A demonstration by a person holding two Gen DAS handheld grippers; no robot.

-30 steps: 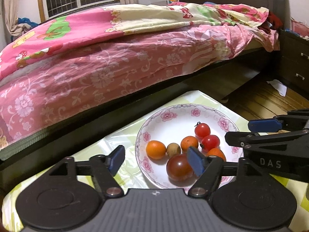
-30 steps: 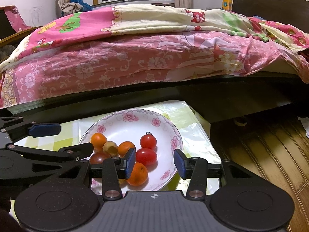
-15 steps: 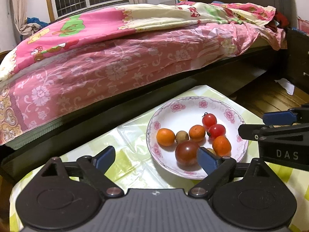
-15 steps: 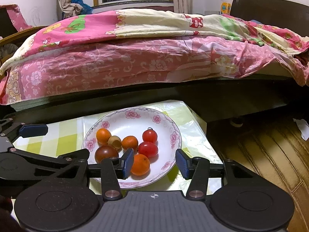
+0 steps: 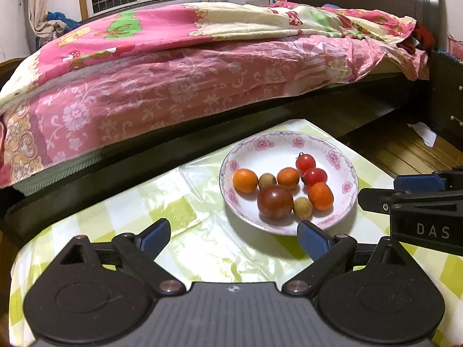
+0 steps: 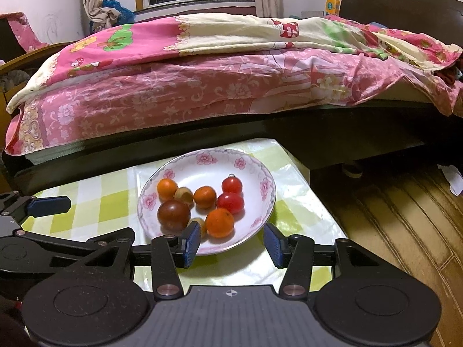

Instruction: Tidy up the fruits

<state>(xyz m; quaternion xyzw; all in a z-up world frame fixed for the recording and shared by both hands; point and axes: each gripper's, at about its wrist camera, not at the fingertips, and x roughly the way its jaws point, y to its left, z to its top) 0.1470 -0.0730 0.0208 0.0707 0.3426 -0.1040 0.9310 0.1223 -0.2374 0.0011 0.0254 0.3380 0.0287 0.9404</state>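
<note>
A white floral plate on a green-checked table holds several fruits: a large dark tomato, three small oranges, two red cherry tomatoes and two small brown longans. My left gripper is open and empty, near and left of the plate. My right gripper is open and empty at the plate's near rim; it also shows in the left wrist view.
A bed with pink floral bedding runs along the far side of the table. The table's right edge drops to a wooden floor. A dark cabinet stands at the right.
Both grippers have drawn back from the plate toward me; the left one also opened wider and shifted left. The fruits have stayed in place.
</note>
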